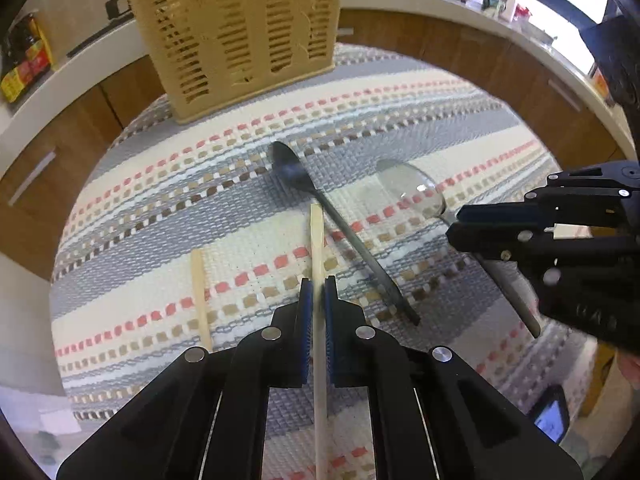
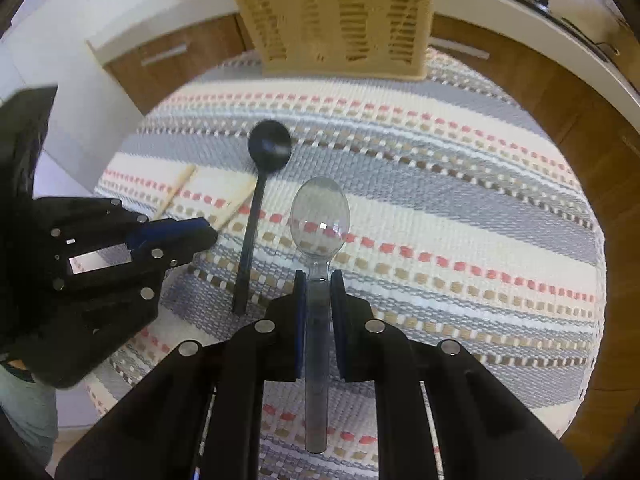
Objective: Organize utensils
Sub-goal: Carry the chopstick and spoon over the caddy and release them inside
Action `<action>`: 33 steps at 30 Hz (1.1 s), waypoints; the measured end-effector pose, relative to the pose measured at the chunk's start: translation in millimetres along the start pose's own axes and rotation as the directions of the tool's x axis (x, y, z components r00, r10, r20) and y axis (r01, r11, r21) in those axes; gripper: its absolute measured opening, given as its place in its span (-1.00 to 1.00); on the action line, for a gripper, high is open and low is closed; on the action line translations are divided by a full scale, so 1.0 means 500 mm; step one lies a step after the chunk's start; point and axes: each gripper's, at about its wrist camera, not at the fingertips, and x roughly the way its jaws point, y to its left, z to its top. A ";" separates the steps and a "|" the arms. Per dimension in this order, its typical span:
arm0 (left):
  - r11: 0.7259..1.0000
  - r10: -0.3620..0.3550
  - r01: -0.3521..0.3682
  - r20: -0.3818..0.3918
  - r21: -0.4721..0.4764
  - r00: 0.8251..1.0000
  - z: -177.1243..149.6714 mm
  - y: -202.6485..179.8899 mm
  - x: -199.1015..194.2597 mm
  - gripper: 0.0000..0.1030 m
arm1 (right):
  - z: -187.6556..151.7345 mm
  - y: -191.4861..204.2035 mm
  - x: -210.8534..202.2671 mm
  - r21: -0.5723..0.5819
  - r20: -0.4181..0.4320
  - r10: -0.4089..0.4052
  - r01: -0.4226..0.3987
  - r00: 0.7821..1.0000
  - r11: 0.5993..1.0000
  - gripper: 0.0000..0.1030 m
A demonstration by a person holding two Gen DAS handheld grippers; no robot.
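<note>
The left gripper (image 1: 319, 288) clamped a chopstick (image 1: 317, 236); the right gripper (image 2: 319, 280) clamped the clear spoon (image 2: 320, 216). The black spoon (image 2: 269, 145) lay mid-mat (image 2: 440, 208), the basket (image 2: 336, 16) at its far edge.

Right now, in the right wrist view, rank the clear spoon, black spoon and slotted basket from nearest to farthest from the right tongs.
1. Clear spoon: clamped by its handle in the right tongs.
2. Black spoon: lying on the mat, just left.
3. Slotted basket: standing at the mat's far edge.

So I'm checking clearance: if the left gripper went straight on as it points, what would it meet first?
Probably the striped mat: the left gripper, shut on a chopstick, points steeply down, short of the black spoon.
</note>
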 end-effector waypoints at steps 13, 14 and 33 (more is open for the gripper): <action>0.997 -0.001 0.032 0.386 -0.074 0.922 0.066 0.036 -0.246 -0.93 | 0.044 -0.032 -0.198 -0.038 0.255 0.068 -0.061 0.964 0.997 -0.80; 0.996 -0.003 0.037 0.411 -0.076 0.912 0.073 0.039 -0.259 -0.93 | 0.055 -0.026 -0.205 -0.039 0.276 0.068 -0.059 0.959 0.997 -0.80; 0.982 0.078 0.082 0.756 -0.172 0.650 0.354 0.168 -0.317 -0.93 | 0.385 -0.055 -0.259 0.028 0.658 -0.058 0.052 0.750 0.998 -0.80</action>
